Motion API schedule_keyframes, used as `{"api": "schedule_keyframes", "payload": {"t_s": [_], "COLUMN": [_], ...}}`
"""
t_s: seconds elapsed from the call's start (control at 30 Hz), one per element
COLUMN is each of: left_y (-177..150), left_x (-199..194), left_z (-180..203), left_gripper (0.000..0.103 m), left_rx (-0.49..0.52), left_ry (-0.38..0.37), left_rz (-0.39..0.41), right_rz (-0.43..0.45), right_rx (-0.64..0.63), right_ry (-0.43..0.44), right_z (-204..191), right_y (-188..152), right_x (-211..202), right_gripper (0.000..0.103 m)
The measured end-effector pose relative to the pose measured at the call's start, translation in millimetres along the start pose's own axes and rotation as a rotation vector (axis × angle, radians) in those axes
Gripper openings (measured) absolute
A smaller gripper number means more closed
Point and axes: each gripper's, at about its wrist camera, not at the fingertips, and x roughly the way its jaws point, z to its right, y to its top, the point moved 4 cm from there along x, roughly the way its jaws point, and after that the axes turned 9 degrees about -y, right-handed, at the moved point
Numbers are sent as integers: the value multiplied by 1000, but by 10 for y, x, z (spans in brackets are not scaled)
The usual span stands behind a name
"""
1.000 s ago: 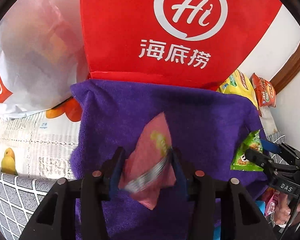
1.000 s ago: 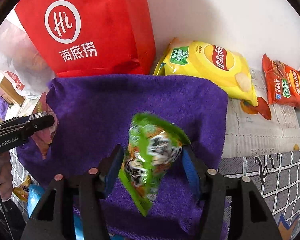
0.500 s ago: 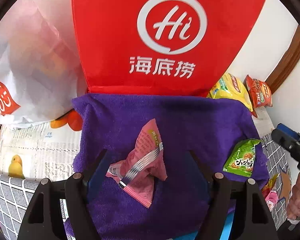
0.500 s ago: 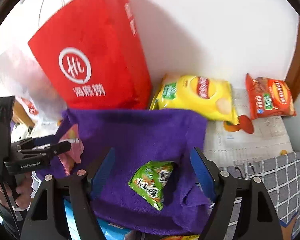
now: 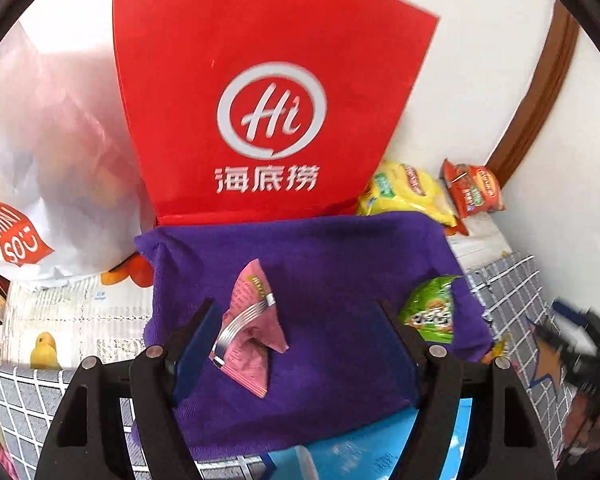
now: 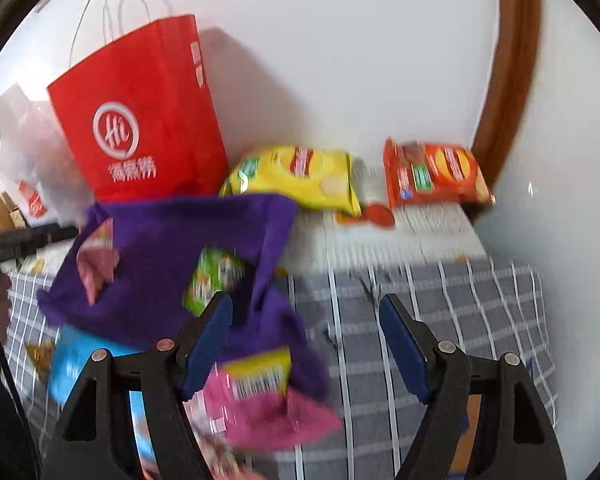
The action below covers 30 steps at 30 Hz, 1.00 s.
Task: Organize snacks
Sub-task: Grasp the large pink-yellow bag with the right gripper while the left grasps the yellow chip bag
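Left gripper point(image 5: 296, 336) spread wide, empty; pink snack packet point(image 5: 250, 326) flat on purple towel point(image 5: 340, 264), just inside the left finger, untouched. Right gripper point(image 6: 306, 340) likewise wide, empty, over grey checked cloth point(image 6: 420, 292); green snack packet point(image 6: 214, 276) on towel beyond its left finger.

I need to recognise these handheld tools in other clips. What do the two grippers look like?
Both match: the left gripper and right gripper have black angular arms with triangular cut-outs, silver round rivets at the pivots, and flat blue pads lining the jaws. No cables show.
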Motion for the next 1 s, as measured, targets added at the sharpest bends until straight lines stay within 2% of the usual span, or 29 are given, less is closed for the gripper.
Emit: {"api": "schedule_keyframes", "payload": {"t_s": [0.13,0.27,0.37,0.53,0.67,0.83,0.9,0.93,1.0], "left_y": [-16,-134,-270,-477,-641,-852,-939,-983,-1079], "left_x": [-177,-306,-451,-574,-686,-826,-863,-875,-887], "left_z": [102,104,24,-81,-165,-274,-322,-349,-412], "left_gripper": [75,75,75,75,75,75,75,75,75], "left_rx": [1,-18,-42,-64,-69,-90,-92,-96,-114], "left_ry": [0,5,17,52,84,118,139,146,148], "left_rz": [17,-7,1,-11,-21,-29,-31,-34,-43], "right_rz": [-40,-65,-64,-73,-62,-92,-72,-65,-52], "right_rx": [-37,-79,-138,-193,-220,-218,-215,-211,-185], "right_ry": [66,115,97,77,74,71,67,74,99], "right_z": [-76,-196,-287,-365,-401,-456,-457,-454,-423], "right_y": [-315,-518,-625,-693,-695,-692,-706,-715,-745], "right_x": [-33,-12,38,143,254,459,423,391,291], "right_gripper": [76,76,76,76,84,84,81,76,76]}}
